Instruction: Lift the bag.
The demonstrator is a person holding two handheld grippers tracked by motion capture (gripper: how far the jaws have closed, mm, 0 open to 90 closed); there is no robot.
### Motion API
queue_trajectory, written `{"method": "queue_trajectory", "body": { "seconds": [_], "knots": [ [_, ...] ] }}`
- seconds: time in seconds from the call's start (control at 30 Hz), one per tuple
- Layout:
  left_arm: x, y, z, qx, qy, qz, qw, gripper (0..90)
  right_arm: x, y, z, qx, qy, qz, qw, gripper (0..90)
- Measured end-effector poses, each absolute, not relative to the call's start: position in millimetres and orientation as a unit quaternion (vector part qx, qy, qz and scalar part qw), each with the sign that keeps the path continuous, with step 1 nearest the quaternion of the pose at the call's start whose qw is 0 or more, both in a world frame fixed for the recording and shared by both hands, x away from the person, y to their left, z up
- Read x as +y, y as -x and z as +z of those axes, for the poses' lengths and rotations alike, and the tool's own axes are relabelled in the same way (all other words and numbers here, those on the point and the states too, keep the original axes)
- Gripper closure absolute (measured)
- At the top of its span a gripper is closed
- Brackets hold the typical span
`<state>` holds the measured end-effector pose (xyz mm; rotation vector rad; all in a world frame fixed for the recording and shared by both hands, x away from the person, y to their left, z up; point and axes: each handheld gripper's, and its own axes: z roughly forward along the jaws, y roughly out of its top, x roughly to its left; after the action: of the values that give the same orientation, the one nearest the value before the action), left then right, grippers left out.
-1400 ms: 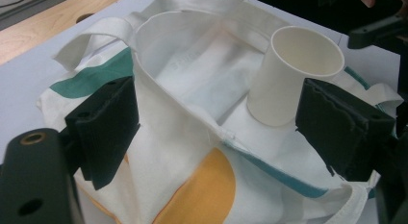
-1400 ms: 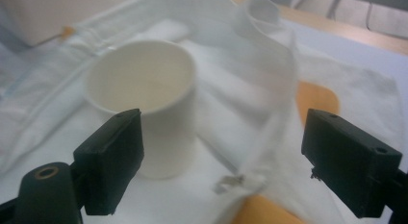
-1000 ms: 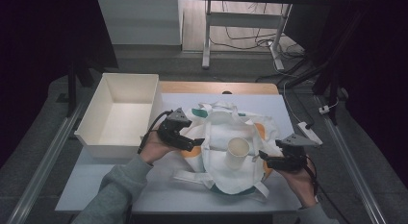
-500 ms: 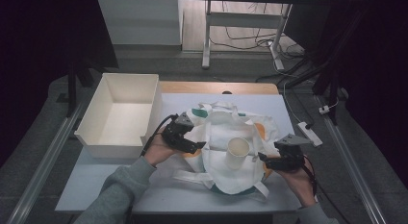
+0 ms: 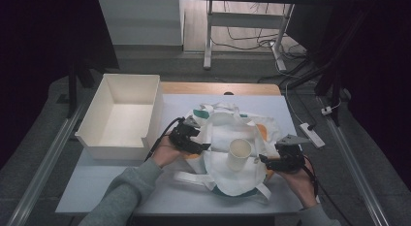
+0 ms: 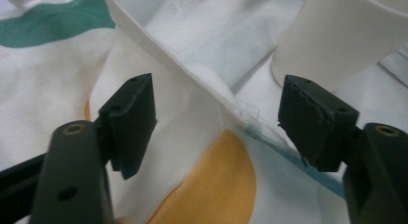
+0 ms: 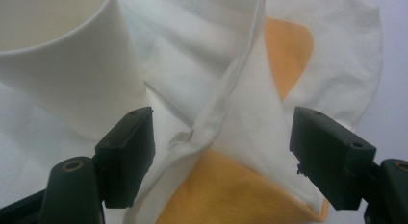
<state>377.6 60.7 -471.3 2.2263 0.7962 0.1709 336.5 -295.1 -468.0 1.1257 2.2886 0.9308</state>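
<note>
I see both grippers' jaws apart, left gripper (image 6: 216,123) just closing, each straddling a rim fold of the white printed cloth bag (image 5: 228,134).

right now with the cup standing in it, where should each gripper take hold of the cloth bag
Probably the folded rim of the cloth bag on either side of the paper cup. That hem stands up as a ridge between the open jaws of the left gripper and the right gripper, so each comes in from its own side.
</note>
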Motion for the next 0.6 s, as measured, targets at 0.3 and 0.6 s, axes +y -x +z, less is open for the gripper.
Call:
{"method": "queue_trajectory", "body": {
  "seconds": [0.3, 0.6],
  "knots": [
    [59.6, -380.1, -478.3, 0.312, -0.874, 0.035, 0.372, 50.1, -291.4, -339.3, -476.2, 0.833, -0.407, 0.315, 0.200, 25.3],
    [58.8, -382.3, -484.6, 0.310, -0.882, 0.015, 0.355, 70.9, -289.1, -341.4, -482.9, 0.842, -0.410, 0.302, 0.181, 36.6]
  ]
}}
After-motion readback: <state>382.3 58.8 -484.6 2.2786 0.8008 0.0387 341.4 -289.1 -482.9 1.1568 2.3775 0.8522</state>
